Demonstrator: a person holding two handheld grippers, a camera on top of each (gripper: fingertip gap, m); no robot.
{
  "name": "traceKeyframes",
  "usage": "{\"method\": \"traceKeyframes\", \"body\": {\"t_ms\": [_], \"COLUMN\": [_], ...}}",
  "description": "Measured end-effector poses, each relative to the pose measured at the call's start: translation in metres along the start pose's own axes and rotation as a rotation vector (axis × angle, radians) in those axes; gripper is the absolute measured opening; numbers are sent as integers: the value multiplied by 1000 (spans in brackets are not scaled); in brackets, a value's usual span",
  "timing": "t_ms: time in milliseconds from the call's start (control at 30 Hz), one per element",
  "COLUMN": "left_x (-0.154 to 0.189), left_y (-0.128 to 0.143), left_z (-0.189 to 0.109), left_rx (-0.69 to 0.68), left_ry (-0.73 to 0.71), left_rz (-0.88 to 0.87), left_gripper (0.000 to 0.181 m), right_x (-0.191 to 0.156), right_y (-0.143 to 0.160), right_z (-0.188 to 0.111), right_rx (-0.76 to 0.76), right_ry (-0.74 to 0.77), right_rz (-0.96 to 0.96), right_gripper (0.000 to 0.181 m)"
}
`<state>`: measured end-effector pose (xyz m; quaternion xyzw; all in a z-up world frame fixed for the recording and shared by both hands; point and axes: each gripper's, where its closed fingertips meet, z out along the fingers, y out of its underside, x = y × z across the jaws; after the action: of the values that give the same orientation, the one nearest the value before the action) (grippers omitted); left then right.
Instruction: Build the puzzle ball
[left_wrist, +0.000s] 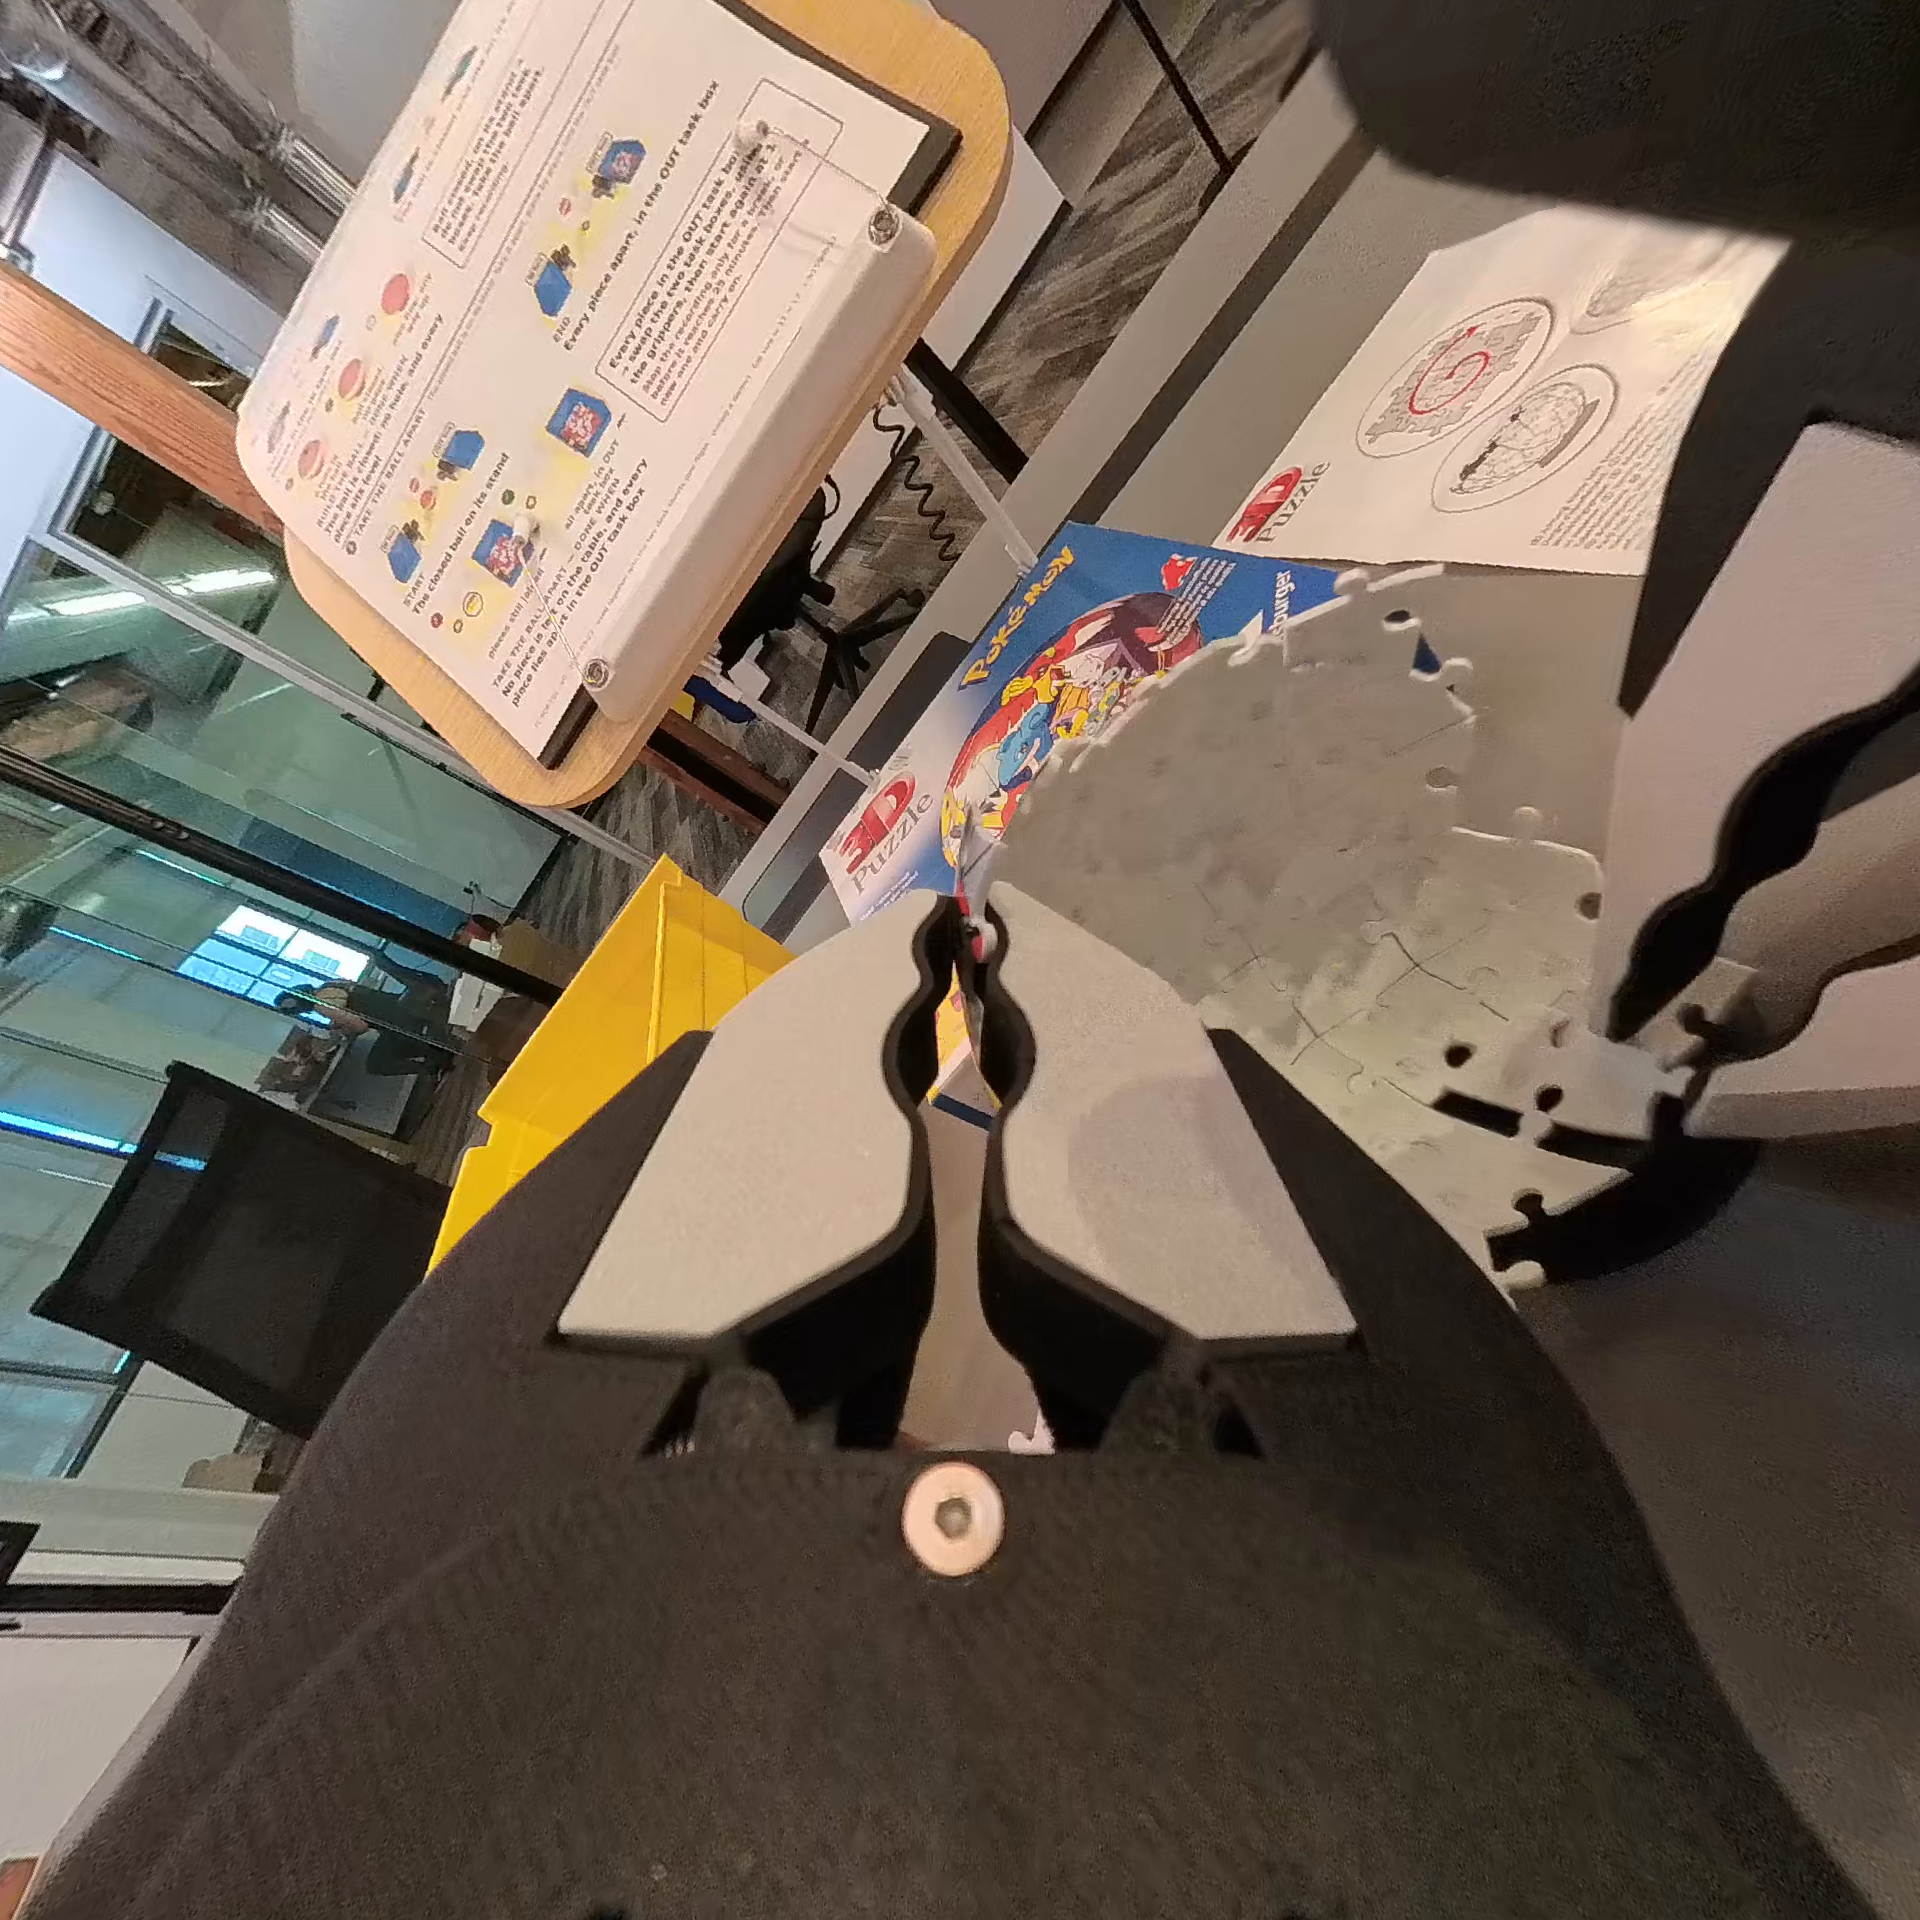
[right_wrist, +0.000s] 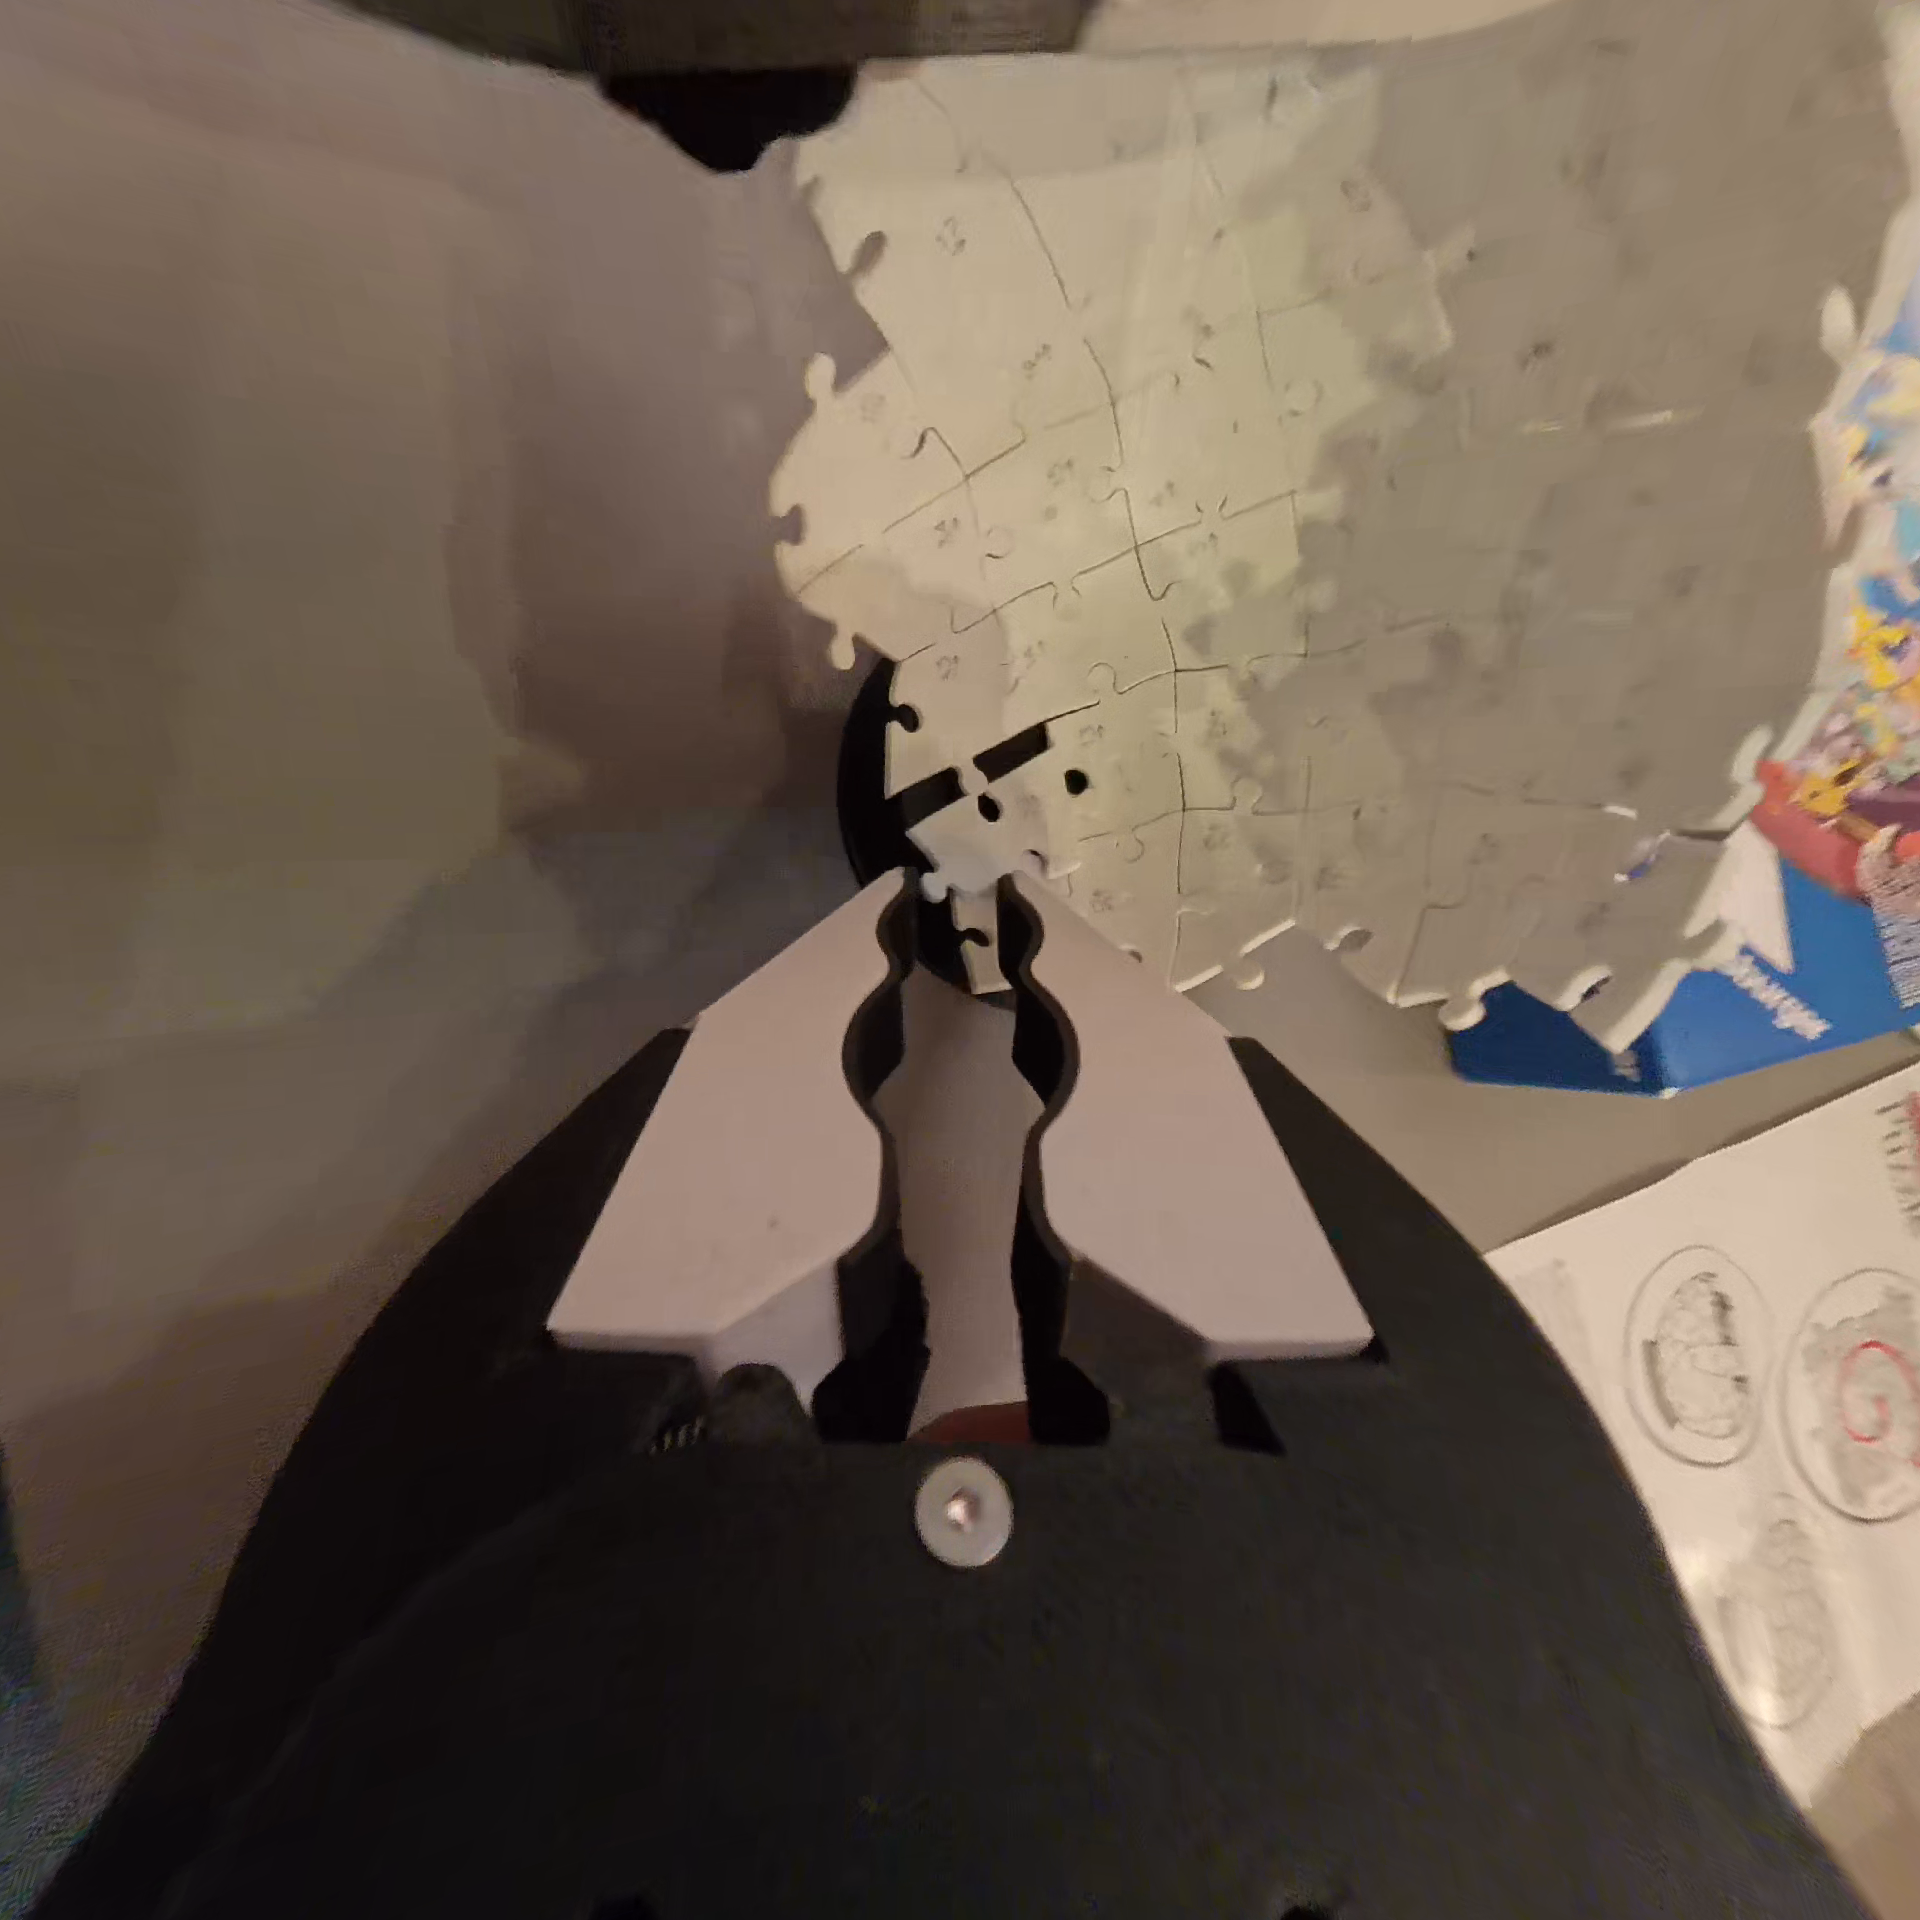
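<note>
The half-built puzzle ball (left_wrist: 1309, 831) is a curved shell of joined pieces, with its white inner side showing. Its low edge sits by a black round stand (left_wrist: 1631, 1236). My left gripper (left_wrist: 961, 935) is shut on the shell's rim at its fingertips. My right gripper (right_wrist: 961, 899) is shut on a white puzzle piece (right_wrist: 982, 935), held against the shell's (right_wrist: 1247, 520) lower edge next to the stand (right_wrist: 862, 769). The right gripper also shows in the left wrist view (left_wrist: 1662, 1023), at the shell's edge. How the piece meets the edge is blurred.
The blue puzzle box (left_wrist: 1049, 665) stands just behind the shell and shows in the right wrist view too (right_wrist: 1558, 1029). A white instruction sheet (right_wrist: 1714, 1455) lies on the grey table. A yellow bin (left_wrist: 644, 1039) and an instruction board (left_wrist: 623, 364) stand beyond. Spacing between my two grippers at the tips: around 12 cm.
</note>
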<state>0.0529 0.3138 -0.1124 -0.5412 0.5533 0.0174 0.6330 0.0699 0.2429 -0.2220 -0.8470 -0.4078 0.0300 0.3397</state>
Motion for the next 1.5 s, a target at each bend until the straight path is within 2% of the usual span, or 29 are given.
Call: {"method": "traceKeyframes", "body": {"t_ms": [167, 467, 633, 967, 1067, 1167, 1333, 1500], "left_x": [0, 1, 0, 1, 1, 1, -1, 1], "left_y": [-1, 0, 0, -1, 0, -1, 0, 0], "left_z": [0, 0, 0, 0, 0, 0, -1, 0], "left_rx": [4, 6, 8, 10, 10, 11, 9, 11], "left_ry": [3, 4, 6, 11, 12, 13, 8, 15], "left_rz": [0, 0, 1, 3, 4, 0, 5, -9], "left_gripper": [2, 2, 2, 2, 2, 2, 2, 2], "right_x": [-2, -4, 4, 3, 5, 1, 2, 13], "right_y": [-2, -7, -11, -2, -2, -7, -7, -24], "right_z": [-1, 1, -2, -3, -6, -10, -7, -14], "right_rx": [-3, -17, 7, -64, -103, -107, -84, 90], "right_ry": [91, 188, 197, 123, 132, 108, 69, 53], "right_rz": [-204, -362, -365, -516, -526, -510, -383, -148], "right_gripper": [9, 4, 0, 0, 10, 13, 6, 1]}}
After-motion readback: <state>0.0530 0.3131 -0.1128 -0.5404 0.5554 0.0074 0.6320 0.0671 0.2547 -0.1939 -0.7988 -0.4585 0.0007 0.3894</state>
